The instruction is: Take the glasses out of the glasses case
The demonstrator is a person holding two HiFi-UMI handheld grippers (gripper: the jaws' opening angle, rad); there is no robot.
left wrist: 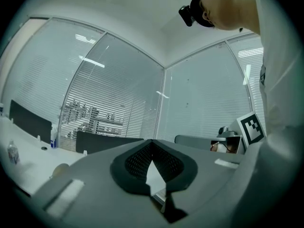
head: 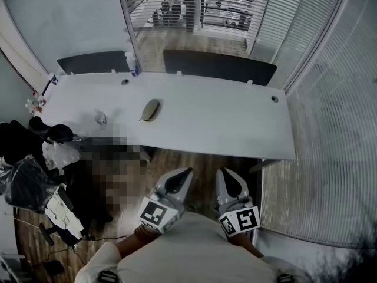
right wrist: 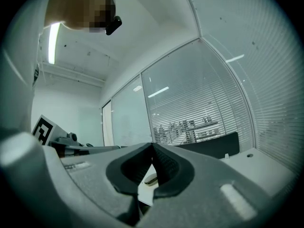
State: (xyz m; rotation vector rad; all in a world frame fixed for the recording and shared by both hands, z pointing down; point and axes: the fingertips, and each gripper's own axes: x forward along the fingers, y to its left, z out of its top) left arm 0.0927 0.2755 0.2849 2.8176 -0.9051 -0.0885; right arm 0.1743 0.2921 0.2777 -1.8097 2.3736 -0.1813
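Observation:
A tan oval glasses case [head: 151, 109] lies closed on the white table [head: 224, 122], left of its middle. No glasses show outside it. Both grippers hang in front of the table's near edge, over the wooden floor and well short of the case. My left gripper [head: 184, 174] is shut with nothing in it, and my right gripper [head: 225, 175] beside it is shut and empty too. In the left gripper view the shut left gripper [left wrist: 152, 144] points level, with the case [left wrist: 60, 169] low at the left. In the right gripper view the case [right wrist: 151, 178] shows just past the shut right gripper [right wrist: 153, 148].
A small clear bottle [head: 101, 118] stands on the table left of the case, and a blue-capped bottle [head: 134, 66] at the far edge. Two dark screens [head: 218, 65] line the table's back. Black bags and a chair [head: 29, 175] crowd the floor at left. Glass walls with blinds surround the room.

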